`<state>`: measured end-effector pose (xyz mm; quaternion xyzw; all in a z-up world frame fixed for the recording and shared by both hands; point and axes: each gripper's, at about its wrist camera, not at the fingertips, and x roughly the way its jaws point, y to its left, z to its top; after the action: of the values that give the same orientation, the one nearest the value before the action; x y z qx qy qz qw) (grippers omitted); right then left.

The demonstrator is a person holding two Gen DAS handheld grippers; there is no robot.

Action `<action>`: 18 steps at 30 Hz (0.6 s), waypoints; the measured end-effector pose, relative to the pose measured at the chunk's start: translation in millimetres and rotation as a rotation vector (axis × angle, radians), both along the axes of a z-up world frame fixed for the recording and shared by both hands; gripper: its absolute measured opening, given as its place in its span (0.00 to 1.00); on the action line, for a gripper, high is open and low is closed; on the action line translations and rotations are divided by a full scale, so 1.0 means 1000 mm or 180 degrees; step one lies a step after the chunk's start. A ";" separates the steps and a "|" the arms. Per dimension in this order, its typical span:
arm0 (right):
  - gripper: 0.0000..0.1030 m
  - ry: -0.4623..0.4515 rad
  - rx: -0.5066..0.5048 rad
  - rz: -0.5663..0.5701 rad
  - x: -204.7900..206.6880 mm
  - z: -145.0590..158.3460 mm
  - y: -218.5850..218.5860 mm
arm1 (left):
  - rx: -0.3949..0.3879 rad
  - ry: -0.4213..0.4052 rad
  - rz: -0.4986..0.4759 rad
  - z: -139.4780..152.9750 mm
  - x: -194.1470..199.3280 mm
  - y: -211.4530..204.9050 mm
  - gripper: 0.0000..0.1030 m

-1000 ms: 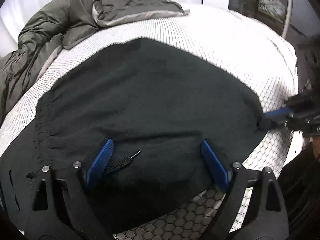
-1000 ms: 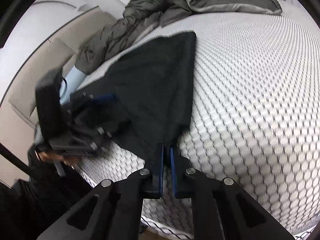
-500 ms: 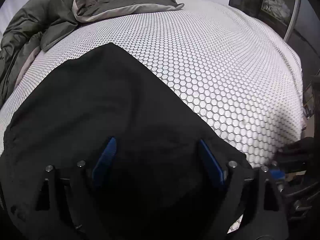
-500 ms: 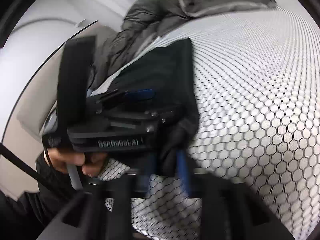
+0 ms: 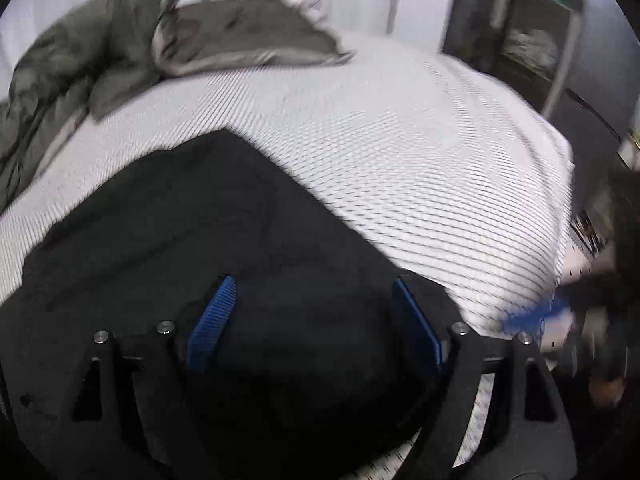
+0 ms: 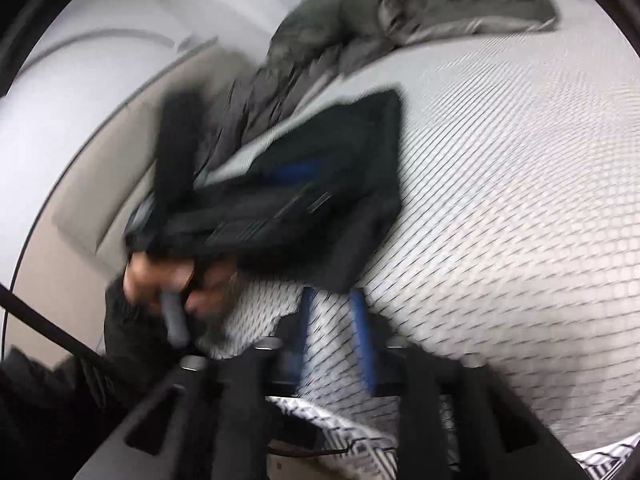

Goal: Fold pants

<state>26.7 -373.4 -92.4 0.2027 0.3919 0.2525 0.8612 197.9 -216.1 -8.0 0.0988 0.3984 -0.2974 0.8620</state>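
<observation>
The black pants (image 5: 200, 220) lie folded on the white honeycomb-patterned mattress (image 5: 400, 140). My left gripper (image 5: 314, 280) hangs over their near end. Its blue pads stand wide apart and are closing, with dark cloth under and between them, and no pad visibly presses on it. In the right wrist view the pants (image 6: 360, 152) end just ahead of my right gripper (image 6: 332, 296). Its jaws are opening, and only mattress shows between the pads. The left gripper (image 6: 260, 216), blurred, hovers over the pants, held by a hand (image 6: 160, 276).
A grey-green duvet (image 5: 100, 60) is heaped along the far left of the bed. The mattress drops off at its right edge (image 5: 560, 184), beside a dark shelf frame (image 5: 560, 40). A beige padded wall (image 6: 100, 200) runs along the left side.
My right gripper, shut on the pants' corner a second ago, carried it over toward the left gripper, then let go and drew back. The pants now lie narrower. The left gripper shifted back.
</observation>
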 end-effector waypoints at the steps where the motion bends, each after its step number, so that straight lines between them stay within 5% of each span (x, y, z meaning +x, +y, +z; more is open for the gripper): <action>1: 0.35 -0.0016 0.0046 -0.0125 0.001 0.001 -0.011 | 0.0024 -0.0030 -0.0070 0.000 -0.004 -0.001 0.77; 7: 0.35 0.0130 0.0245 -0.0361 0.016 -0.004 -0.031 | 0.0411 -0.0050 -0.0273 -0.030 -0.029 -0.020 0.78; 12: 0.35 0.0362 0.0261 -0.0194 0.059 -0.021 0.000 | 0.0417 -0.0025 -0.0321 -0.029 -0.040 -0.021 0.78; 13: 0.32 0.0380 0.0277 -0.0162 0.068 -0.026 0.007 | 0.0417 -0.0021 -0.0323 -0.029 -0.041 -0.021 0.78; 14: 0.14 0.0380 0.0282 -0.0131 0.080 -0.029 0.013 | 0.0422 -0.0019 -0.0328 -0.029 -0.041 -0.021 0.79; 15: 0.08 0.0391 0.0219 -0.0119 0.090 -0.028 0.015 | 0.0430 -0.0003 -0.0336 -0.030 -0.042 -0.020 0.79; 18: 0.05 0.0470 0.0189 -0.0078 0.120 -0.032 0.024 | 0.0452 0.0032 -0.0329 -0.037 -0.047 -0.019 0.79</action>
<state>146.8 -349.2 -124.0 0.2510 0.4442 0.2378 0.8265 151.0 -234.9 -44.6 0.1787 0.4171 -0.3130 0.8343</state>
